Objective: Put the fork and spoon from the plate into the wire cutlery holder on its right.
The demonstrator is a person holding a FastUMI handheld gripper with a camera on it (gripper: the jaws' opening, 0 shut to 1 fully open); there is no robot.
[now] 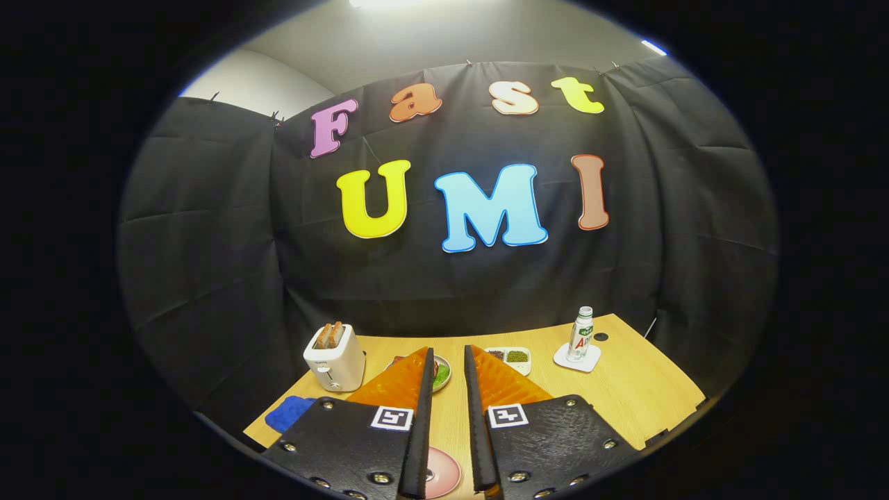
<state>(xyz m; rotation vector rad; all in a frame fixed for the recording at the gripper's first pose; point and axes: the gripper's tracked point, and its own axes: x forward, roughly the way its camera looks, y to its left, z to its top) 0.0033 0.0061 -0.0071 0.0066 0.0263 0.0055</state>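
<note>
Orange fingers (410,385) of my tongs (448,354) stand slightly parted with nothing between them, raised high above the wooden table (639,389) and pointing level at the wall, so I judge I am only lining up. Below them, between their bases, sits a pink plate (444,472), probably the one with the cutlery; fork, spoon and wire holder I cannot make out. Ahead are a white toaster (335,357), a small dish (442,373), a divided tray (514,357) and a bottle (581,333).
</note>
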